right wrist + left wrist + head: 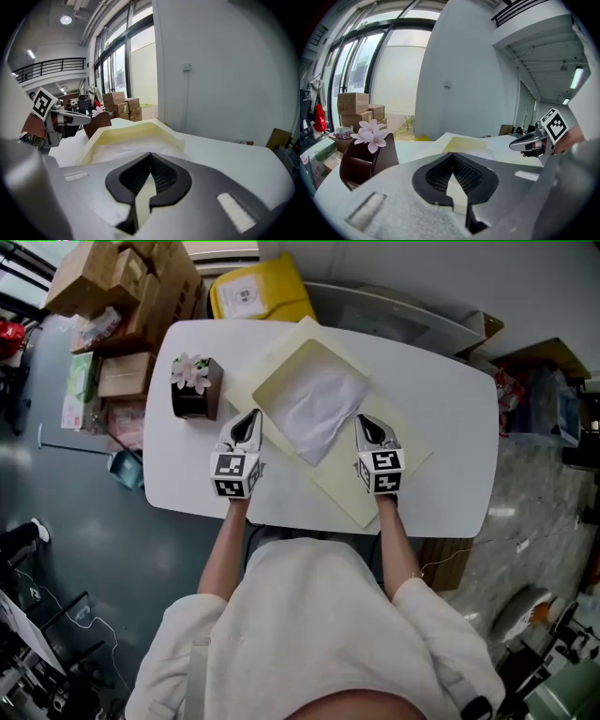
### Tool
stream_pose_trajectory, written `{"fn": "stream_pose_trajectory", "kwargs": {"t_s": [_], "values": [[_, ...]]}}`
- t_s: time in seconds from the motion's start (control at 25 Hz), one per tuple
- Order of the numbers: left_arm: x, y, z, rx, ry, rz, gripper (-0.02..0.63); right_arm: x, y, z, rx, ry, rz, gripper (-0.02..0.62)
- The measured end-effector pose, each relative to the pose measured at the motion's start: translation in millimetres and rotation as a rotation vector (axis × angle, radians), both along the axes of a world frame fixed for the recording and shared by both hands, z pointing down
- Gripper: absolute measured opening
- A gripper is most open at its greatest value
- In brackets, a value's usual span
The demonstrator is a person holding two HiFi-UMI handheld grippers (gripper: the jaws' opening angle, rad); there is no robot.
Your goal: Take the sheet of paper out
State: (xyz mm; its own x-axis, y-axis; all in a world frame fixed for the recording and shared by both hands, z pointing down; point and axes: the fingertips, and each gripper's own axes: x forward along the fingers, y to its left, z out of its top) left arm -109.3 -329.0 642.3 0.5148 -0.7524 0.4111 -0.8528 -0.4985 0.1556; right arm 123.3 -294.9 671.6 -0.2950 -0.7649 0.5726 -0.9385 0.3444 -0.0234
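Crumpled white sheet of paper [314, 409] — inside square, pale-yellow tray [280, 366].

You're working two claws, left claw [248, 416] and right claw [367, 420]. One white bench [450, 427] carries one cream tray [272, 381], one sheet of paper [319, 409] and one brown flower holder [197, 395]. Beyond it are one yellow bin [258, 287] and several cardboard boxes [141, 287].

White table [450, 399], grey floor [94, 549], cardboard boxes [122, 287], tall windows [356, 65], white wall [225, 70]
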Motion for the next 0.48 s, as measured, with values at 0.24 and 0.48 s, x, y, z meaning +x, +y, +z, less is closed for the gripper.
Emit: {"fn": "stream_pose_trajectory", "kwargs": {"t_s": [0.24,0.48], "values": [[7.5,2.0,7.5,-0.011,0.000,0.028,0.003,1.3,10.8,30.8,-0.088,-0.067,0.080,0.002],[6.2,5.5,14.4,-0.015,-0.013,0.026,0.003,-7.4,15.2,62.3,-0.178,-0.119,0.100,0.078]]}}
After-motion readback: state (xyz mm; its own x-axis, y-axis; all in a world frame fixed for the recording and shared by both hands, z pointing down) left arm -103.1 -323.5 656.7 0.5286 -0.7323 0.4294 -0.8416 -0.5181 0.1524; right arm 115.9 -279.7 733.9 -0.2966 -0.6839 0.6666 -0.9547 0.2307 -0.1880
